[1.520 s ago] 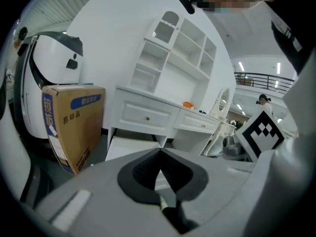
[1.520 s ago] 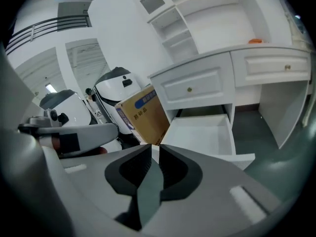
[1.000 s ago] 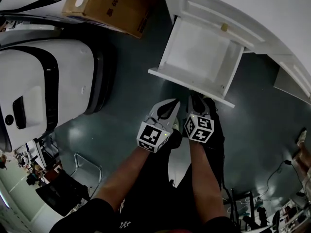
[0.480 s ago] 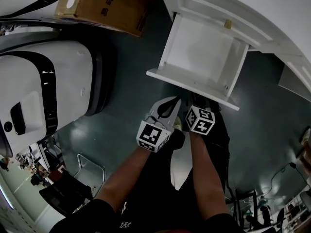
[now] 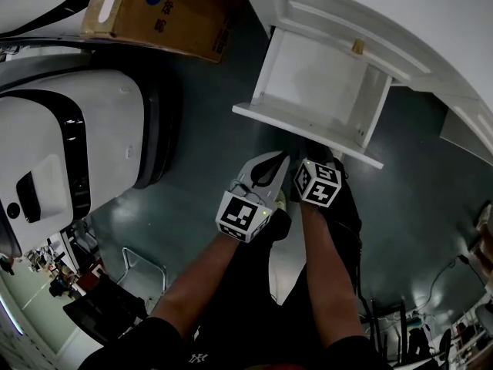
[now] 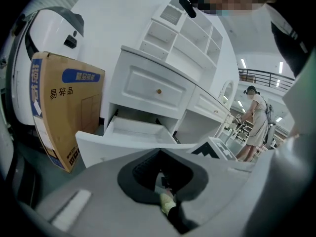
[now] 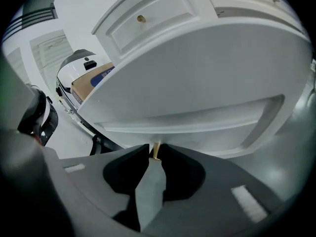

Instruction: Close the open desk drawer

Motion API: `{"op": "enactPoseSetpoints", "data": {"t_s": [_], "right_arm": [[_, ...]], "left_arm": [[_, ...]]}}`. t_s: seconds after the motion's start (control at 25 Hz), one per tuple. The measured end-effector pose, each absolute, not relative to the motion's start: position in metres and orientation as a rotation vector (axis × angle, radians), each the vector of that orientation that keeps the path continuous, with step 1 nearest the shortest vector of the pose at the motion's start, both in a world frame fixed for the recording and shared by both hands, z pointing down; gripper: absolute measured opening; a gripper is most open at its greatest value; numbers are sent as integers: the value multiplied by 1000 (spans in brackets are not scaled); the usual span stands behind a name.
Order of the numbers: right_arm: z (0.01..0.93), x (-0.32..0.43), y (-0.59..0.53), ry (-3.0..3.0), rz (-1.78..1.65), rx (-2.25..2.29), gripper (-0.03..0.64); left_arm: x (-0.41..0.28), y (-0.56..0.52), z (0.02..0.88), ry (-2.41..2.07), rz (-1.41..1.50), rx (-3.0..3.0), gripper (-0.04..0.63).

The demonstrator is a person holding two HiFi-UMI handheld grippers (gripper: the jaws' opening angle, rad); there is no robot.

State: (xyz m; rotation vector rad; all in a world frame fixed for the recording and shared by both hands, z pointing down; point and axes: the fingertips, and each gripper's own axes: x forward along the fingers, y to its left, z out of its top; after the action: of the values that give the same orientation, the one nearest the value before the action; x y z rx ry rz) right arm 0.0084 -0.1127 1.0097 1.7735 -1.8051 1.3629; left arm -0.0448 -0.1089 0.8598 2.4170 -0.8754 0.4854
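The white desk (image 5: pixel 400 21) has its lower drawer (image 5: pixel 316 79) pulled out over the dark floor, and the drawer is empty inside. My right gripper (image 5: pixel 314 156) is under the drawer's front panel (image 5: pixel 308 136). In the right gripper view that panel (image 7: pixel 197 78) fills the frame, and the right gripper (image 7: pixel 154 159) is shut on its small brass knob (image 7: pixel 155 151). My left gripper (image 5: pixel 281 160) hovers just left of it, shut and holding nothing. In the left gripper view, the left gripper (image 6: pixel 160 151) points at the open drawer (image 6: pixel 131 130) from a short distance.
A brown cardboard box (image 5: pixel 166 10) stands left of the desk. A large white and black machine (image 5: pixel 69 137) fills the left side. Above the open drawer is a shut drawer with a brass knob (image 6: pixel 158 91). A person (image 6: pixel 256 120) stands far off.
My right gripper has moved forward toward the desk, and the drawer front has shifted with it. The left gripper has hardly moved.
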Motion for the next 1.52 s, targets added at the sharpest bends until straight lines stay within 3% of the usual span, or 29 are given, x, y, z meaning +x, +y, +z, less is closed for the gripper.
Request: {"op": "enactPoseSetpoints", "data": {"t_s": [1.52], "right_arm": [[1008, 99, -294, -1932, 1163, 1825, 112]], "left_arm": [[-8, -202, 867, -1004, 380, 2443, 0]]}}
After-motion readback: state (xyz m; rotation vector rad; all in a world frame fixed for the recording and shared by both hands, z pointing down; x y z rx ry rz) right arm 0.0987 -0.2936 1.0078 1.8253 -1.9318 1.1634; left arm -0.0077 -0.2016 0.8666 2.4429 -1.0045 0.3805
